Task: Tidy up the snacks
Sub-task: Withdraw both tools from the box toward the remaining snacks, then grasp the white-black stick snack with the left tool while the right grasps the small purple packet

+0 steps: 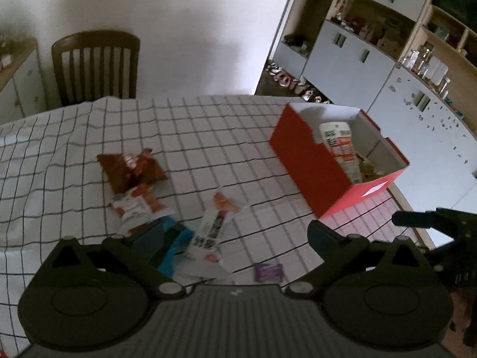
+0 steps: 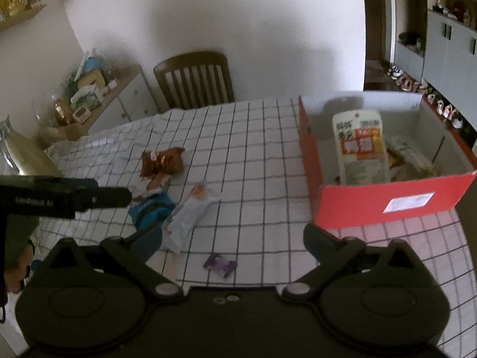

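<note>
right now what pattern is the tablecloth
White with a thin dark grid of squares; the tablecloth shows best in the right wrist view.

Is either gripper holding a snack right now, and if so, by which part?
Nothing is held. The left gripper and the right gripper are both open above the checked tablecloth, with no snack between their fingers.

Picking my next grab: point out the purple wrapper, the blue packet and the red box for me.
purple wrapper (image 2: 220,265), right wrist view, middle of the crumpled wrapper.
blue packet (image 2: 152,208), right wrist view, its upper face.
red box (image 2: 387,201), right wrist view, near outer wall beside the white label.
</note>
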{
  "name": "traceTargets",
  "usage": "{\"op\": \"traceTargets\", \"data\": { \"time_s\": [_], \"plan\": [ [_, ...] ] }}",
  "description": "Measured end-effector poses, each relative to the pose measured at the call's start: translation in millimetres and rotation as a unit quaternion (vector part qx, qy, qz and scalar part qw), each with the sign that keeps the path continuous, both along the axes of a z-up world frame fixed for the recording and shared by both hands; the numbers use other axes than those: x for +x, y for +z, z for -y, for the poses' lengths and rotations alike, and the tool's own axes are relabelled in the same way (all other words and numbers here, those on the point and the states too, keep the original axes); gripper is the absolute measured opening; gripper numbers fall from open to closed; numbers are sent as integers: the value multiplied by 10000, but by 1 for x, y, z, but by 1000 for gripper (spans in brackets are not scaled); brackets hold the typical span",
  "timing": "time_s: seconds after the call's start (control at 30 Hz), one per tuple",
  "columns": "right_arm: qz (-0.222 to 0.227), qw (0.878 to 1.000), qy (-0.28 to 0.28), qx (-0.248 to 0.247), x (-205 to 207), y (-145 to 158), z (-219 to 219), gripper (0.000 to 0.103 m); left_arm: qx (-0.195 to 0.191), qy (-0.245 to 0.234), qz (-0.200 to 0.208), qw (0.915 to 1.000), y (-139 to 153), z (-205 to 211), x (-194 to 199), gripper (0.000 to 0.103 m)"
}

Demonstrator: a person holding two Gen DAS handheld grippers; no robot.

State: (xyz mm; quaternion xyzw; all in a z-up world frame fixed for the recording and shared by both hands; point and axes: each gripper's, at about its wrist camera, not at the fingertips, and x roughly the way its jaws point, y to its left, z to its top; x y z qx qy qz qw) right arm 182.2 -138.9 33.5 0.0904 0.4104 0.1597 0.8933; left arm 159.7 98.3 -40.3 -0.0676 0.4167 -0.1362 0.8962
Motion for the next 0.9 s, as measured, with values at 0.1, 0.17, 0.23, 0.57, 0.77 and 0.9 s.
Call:
{"op": "traceTargets", "data": {
  "time_s": [0.1,0.17,0.23,0.57,0.77,0.9],
  "plan": [
    [-65,9999,109,-76,-1,-14,-12,101,175,-73,36,9998,-10,-3,0,103],
    [-128,9996,195,-174,0,-24,-21,101,293,-174,70,9994,-17,-2,0,103],
    [-178,9992,291,-228,1,-33,-27,99,341,-284,78,9990,-23,-1,2,103],
    [-469,9954,663,-516,9,-73,-54,82,559,-572,-78,9968,-52,9,29,103],
    [-460,9901,1040,-819,19,-89,-67,71,610,-780,-285,9947,-68,19,54,103],
    [-386,9834,1384,-1108,28,-96,-74,58,721,-912,-382,9925,-79,28,64,102]
  ]
}}
